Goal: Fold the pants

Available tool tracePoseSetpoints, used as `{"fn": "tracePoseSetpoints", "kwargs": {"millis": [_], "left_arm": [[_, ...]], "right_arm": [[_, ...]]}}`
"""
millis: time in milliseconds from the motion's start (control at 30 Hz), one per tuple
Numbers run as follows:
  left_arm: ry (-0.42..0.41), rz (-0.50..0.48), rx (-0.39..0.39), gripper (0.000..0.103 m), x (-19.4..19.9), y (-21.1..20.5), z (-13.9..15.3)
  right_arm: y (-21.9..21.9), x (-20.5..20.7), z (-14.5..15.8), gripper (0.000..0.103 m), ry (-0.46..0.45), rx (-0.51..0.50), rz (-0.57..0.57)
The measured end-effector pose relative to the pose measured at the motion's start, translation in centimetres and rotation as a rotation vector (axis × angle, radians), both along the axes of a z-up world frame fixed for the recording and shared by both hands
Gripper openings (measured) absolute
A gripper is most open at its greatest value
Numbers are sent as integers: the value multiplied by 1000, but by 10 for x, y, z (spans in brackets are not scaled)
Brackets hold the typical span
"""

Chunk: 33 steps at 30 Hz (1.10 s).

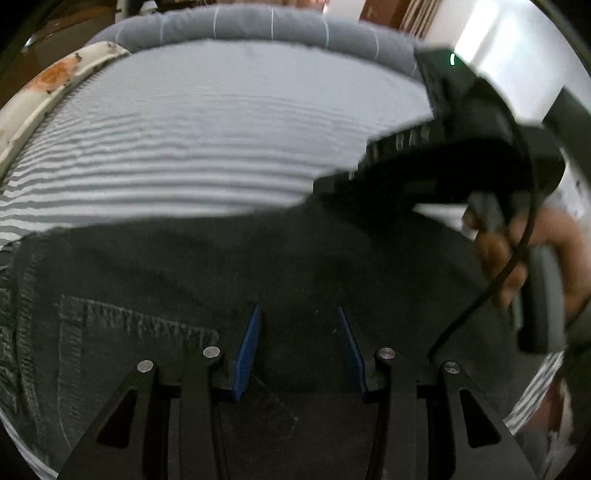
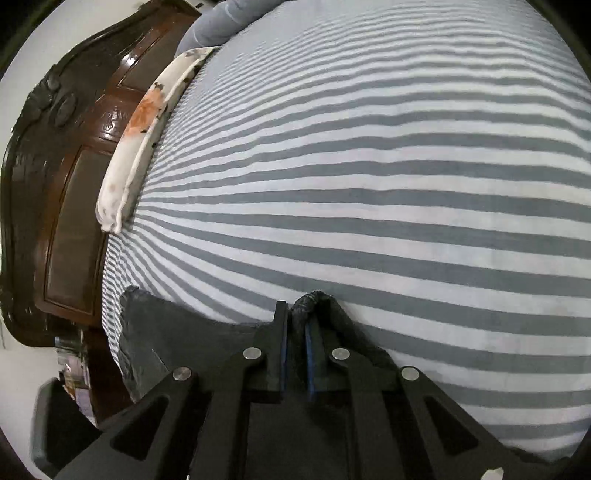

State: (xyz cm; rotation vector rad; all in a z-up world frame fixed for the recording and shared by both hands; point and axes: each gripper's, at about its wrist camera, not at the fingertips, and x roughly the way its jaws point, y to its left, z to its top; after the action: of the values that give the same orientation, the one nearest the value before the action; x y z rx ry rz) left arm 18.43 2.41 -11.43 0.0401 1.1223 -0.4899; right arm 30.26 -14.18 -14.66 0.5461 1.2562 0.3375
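Note:
Dark grey pants (image 1: 155, 273) with a stitched back pocket lie on the striped bed and fill the lower half of the left wrist view. My left gripper (image 1: 299, 332) hangs over them with its blue pads (image 1: 249, 339) apart and only flat cloth showing between them. In the right wrist view my right gripper (image 2: 296, 325) is shut on a bunched edge of the pants (image 2: 162, 332), and a hump of cloth sticks out past the fingertips. A hand (image 1: 517, 258) holds that gripper's handle at the right of the left wrist view.
A grey-and-white striped sheet (image 2: 369, 184) covers the bed. A white pillow with orange flowers (image 2: 147, 110) lies along a dark carved wooden headboard (image 2: 74, 166). A grey quilted roll (image 1: 258, 26) runs along the far edge.

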Motion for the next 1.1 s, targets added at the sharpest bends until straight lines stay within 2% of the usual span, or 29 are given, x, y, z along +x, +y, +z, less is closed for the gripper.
{"fn": "tracePoseSetpoints", "kwargs": {"millis": [100, 200, 333, 467, 533, 567, 633, 733, 900, 1100], "left_arm": [[-4, -8, 13, 44, -1, 0, -1], [-1, -2, 12, 44, -1, 0, 0], [13, 11, -8, 44, 3, 1, 2], [-3, 1, 25, 44, 2, -4, 2], [-16, -10, 44, 44, 1, -7, 3], [-17, -10, 48, 44, 1, -7, 2], [-18, -10, 58, 44, 2, -9, 2], [-14, 3, 68, 44, 4, -12, 4], [-35, 19, 44, 44, 3, -28, 14], [-82, -80, -5, 44, -22, -71, 26]], "right_arm": [[-7, -4, 8, 10, 4, 13, -16], [-12, -17, 32, 15, -64, -64, -9], [-12, -34, 55, 15, -132, -38, -23], [-1, -44, 33, 15, -71, -54, -23], [-3, -41, 17, 14, -46, -71, -76], [-7, -41, 10, 8, -46, -62, -105], [-16, -41, 6, 6, -61, -32, -173], [-28, -50, 14, 14, -85, 9, -231], [-59, -109, 43, 17, -146, 22, -296], [-137, -221, 63, 19, -152, 10, -465]]}}
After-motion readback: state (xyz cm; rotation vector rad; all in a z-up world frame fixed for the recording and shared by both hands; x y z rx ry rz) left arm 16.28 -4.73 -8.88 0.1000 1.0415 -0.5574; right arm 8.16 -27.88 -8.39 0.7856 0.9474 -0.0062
